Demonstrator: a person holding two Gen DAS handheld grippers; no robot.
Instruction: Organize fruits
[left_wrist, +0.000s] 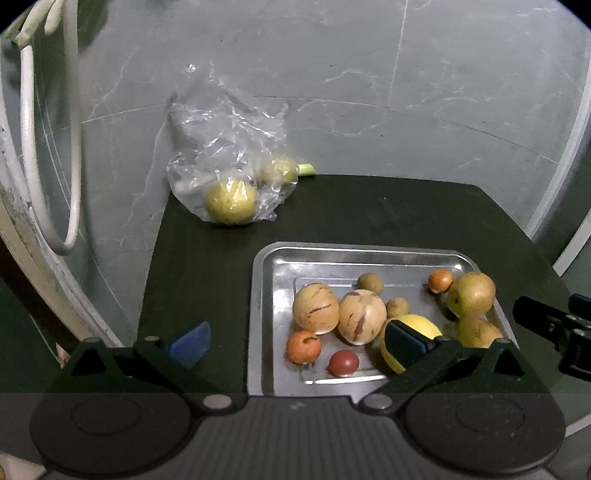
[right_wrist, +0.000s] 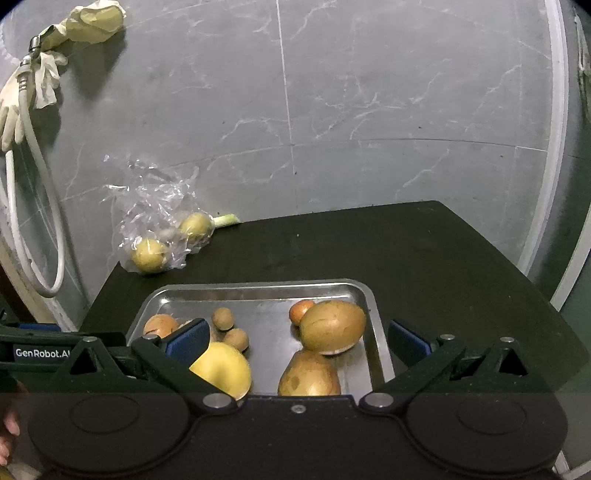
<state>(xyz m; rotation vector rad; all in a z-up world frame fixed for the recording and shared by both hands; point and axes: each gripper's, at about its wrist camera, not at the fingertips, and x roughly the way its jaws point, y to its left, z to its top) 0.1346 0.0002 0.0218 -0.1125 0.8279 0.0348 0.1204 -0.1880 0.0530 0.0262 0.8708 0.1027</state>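
A steel tray on the black table holds several fruits: two striped beige melons, a small orange, a red fruit, a yellow fruit and brown pears. A clear plastic bag at the table's far left holds two yellow-green fruits. My left gripper is open above the tray's near left part, holding nothing. My right gripper is open over the tray's near side, around the pears, touching none.
A grey marble wall rises behind the table. A white hose and pale rubber gloves hang at the left. A green stalk lies beside the bag. Bare black tabletop stretches behind the tray.
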